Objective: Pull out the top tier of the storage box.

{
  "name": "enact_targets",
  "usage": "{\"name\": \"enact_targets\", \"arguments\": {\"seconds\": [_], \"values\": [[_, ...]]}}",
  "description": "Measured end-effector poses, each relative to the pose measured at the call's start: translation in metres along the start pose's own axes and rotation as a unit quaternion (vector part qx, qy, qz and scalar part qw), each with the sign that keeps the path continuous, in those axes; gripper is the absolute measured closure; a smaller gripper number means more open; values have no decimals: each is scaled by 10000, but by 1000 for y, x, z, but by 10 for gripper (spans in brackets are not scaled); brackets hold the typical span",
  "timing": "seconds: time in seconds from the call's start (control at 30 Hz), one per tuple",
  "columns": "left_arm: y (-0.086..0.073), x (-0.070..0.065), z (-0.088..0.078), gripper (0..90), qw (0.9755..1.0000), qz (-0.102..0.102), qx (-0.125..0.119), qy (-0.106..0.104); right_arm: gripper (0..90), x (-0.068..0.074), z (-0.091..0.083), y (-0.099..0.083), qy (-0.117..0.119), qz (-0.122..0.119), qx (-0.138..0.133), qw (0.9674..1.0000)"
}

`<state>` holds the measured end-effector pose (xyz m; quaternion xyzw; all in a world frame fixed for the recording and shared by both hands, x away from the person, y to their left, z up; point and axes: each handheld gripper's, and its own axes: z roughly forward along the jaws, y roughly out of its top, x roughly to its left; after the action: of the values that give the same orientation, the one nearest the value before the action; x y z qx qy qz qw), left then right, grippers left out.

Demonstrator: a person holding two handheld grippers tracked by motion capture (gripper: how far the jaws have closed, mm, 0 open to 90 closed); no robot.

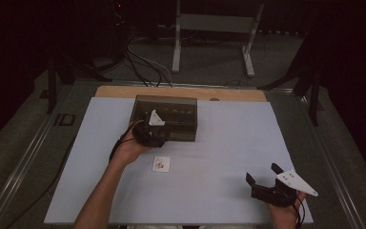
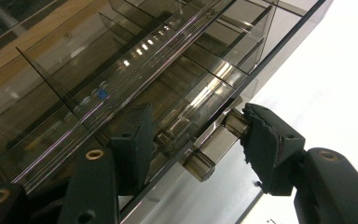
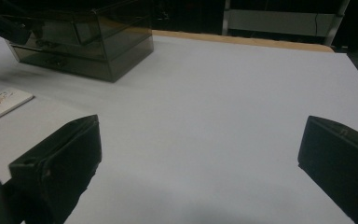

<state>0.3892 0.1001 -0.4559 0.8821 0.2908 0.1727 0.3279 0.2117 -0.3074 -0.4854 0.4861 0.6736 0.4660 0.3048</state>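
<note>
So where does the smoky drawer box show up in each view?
High view: the drawer box sits at the sheet's far edge, left of centre, left claw at its front.
Left gripper view: it spans the upper left; its handle lies between the jaws.
Right gripper view: upper left.
Shared landmark: white card.

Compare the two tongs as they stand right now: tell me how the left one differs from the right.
The left tongs sit at the smoky drawer box, jaws half closed around its drawer handle; the right tongs rest apart near the front right of the white mat. The right tongs' jaws gape wide with nothing between them; the left's bracket the handle, one pad touching its end. Both are black, hand-held, two-jawed.
</note>
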Motion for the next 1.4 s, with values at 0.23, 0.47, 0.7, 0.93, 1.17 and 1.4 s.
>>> {"name": "enact_targets", "arguments": {"seconds": [0.23, 0.47, 0.7, 0.93, 1.17, 1.4], "values": [[0, 0, -1, 470, 10000, -36, -3, -30, 0, 0, 0, 0, -2, 4, 6, 10000], [0, -2, -1, 473, 10000, -58, 4, -25, 0, 0, 0, 0, -2, 7, 5, 10000], [-1, -4, -3, 475, 10000, -71, 2, -25, 0, 0, 0, 0, -3, 15, 6, 10000], [-2, -8, -4, 479, 9999, -106, -39, -23, 0, 0, 0, 0, -4, 11, 23, 10000], [-3, -11, -5, 482, 9999, -121, -55, -17, 0, 0, 0, 0, -12, 15, 21, 10000], [-5, -14, -7, 483, 9999, -145, -63, -16, 0, -1, 0, 0, -17, 16, 21, 10000]]}}
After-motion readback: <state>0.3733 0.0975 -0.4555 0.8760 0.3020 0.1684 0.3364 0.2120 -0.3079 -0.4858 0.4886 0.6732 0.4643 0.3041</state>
